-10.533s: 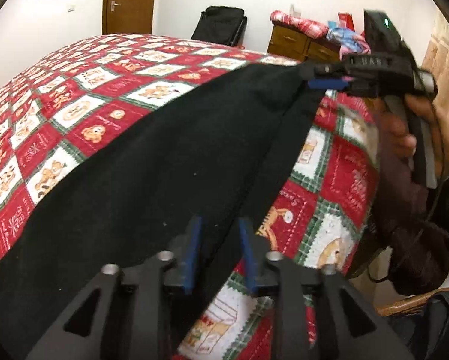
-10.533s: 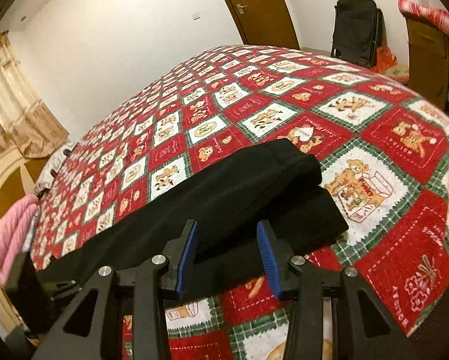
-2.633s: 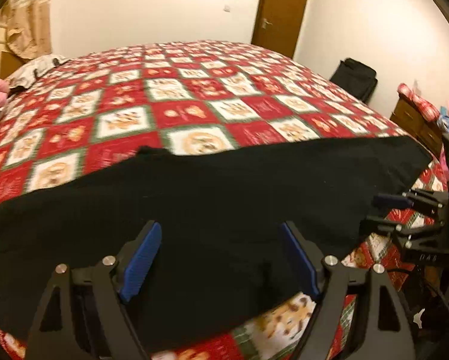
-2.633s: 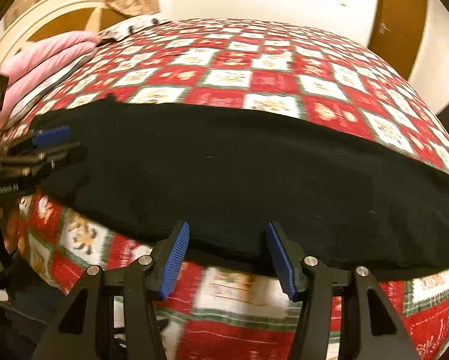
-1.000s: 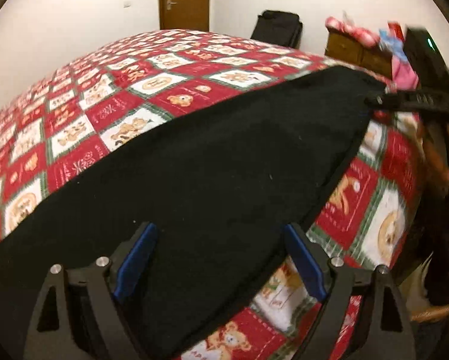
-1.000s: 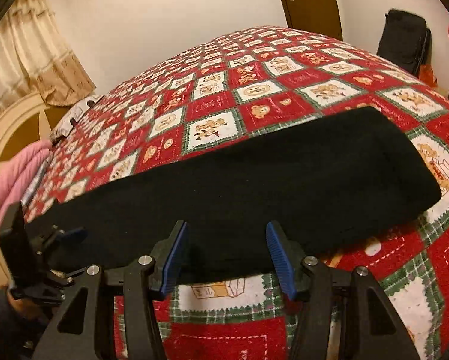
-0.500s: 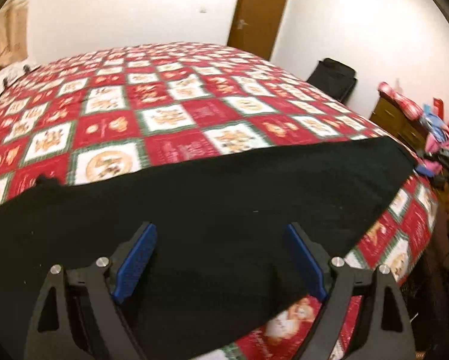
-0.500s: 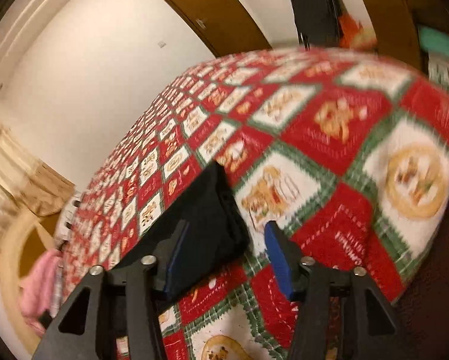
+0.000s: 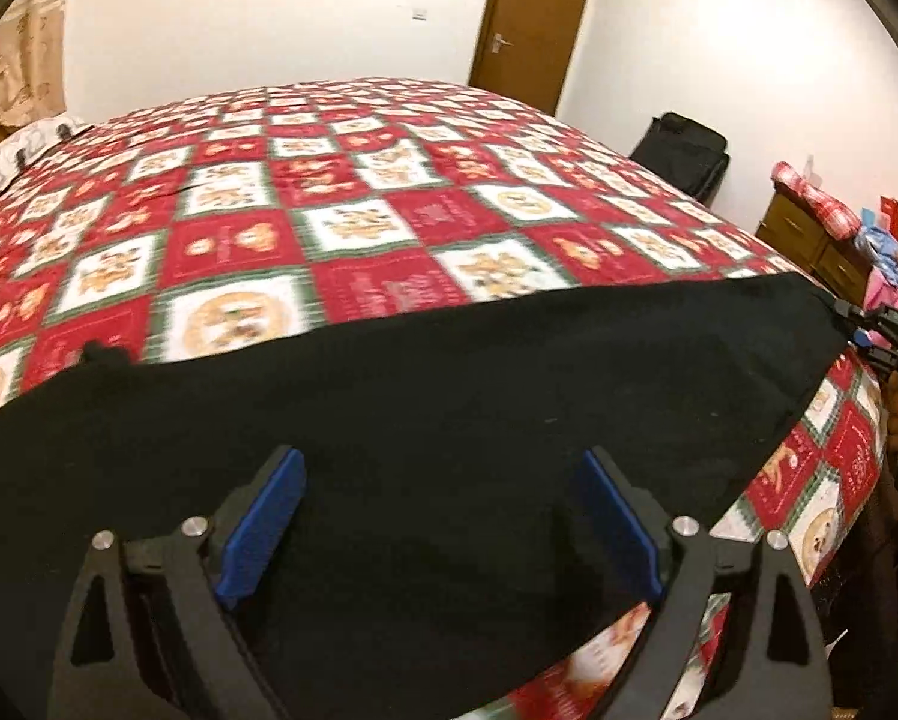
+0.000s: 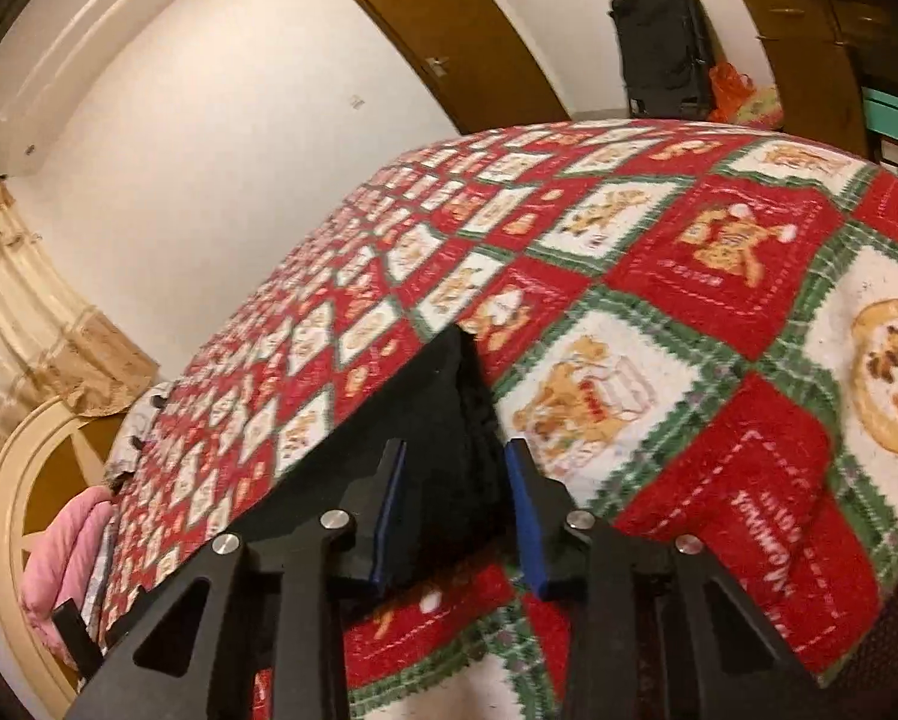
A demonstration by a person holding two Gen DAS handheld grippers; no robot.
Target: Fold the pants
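Black pants (image 9: 449,372), folded lengthwise, lie in a long strip along the near edge of the bed. My left gripper (image 9: 440,462) hovers over the middle of the strip, its jaws wide open and nothing pinched. At the far right end of the strip my right gripper (image 9: 857,330) sits at the pants' corner, held by a hand. In the right wrist view the pants' end (image 10: 437,396) lies between the blue pads of the right gripper (image 10: 455,450). Its jaws are closing around that cloth; a narrow gap still shows.
The red, white and green checked bedspread (image 9: 359,210) covers the bed. Beyond the far side are a brown door (image 9: 527,24), a black suitcase (image 9: 683,150) and a wooden dresser (image 9: 809,240) with clothes on it. A pink pillow (image 10: 65,546) lies by the round headboard.
The right gripper has swung to the end of the pants and its jaws have narrowed around the cloth. The left gripper has rolled and shifted over the strip, still wide open.
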